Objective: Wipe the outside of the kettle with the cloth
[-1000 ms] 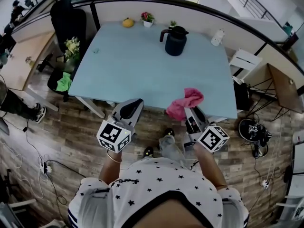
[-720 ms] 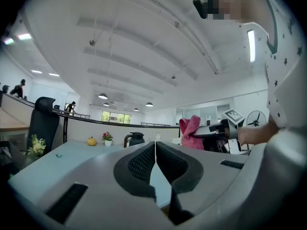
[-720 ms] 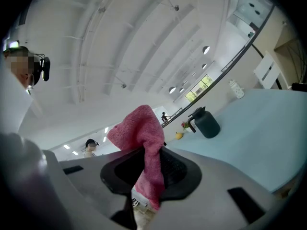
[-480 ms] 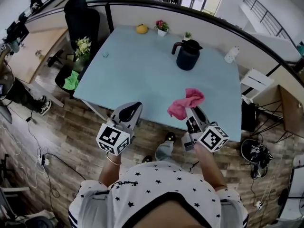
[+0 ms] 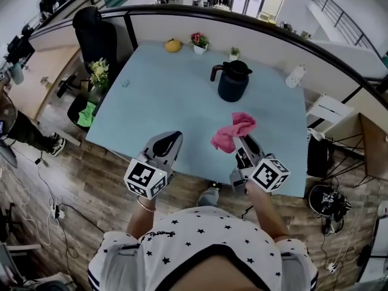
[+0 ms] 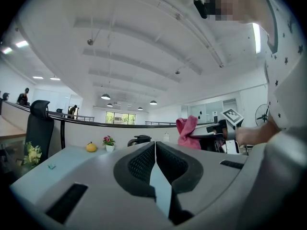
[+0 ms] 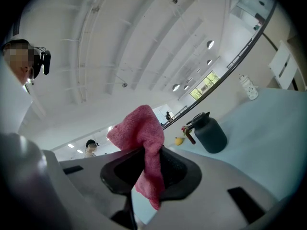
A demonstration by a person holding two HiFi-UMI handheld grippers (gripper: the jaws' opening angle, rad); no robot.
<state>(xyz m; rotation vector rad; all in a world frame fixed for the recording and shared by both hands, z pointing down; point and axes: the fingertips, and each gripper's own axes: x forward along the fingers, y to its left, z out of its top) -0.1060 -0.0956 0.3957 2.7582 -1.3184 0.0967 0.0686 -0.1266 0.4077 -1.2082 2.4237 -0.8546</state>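
Observation:
A dark kettle [image 5: 232,82] with a handle on its left stands upright toward the back of the pale blue table [image 5: 170,96]. My right gripper [image 5: 241,143] is shut on a pink cloth [image 5: 232,131], held over the table's near part, short of the kettle. In the right gripper view the cloth [image 7: 144,150] hangs out between the jaws, with the kettle [image 7: 208,132] ahead to the right. My left gripper [image 5: 168,140] is shut and holds nothing, at the table's near edge. The left gripper view shows the kettle [image 6: 139,140] far off and the cloth [image 6: 186,132] to the right.
At the table's far edge sit a yellow fruit [image 5: 173,45], a small flower pot [image 5: 198,42], a tiny plant [image 5: 234,54] and a white bottle [image 5: 294,76]. A black office chair [image 5: 97,38] stands at the left. A partition wall runs behind the table.
Both grippers and the cloth have come forward over the table's near edge, nearer the kettle. The right gripper still holds the cloth.

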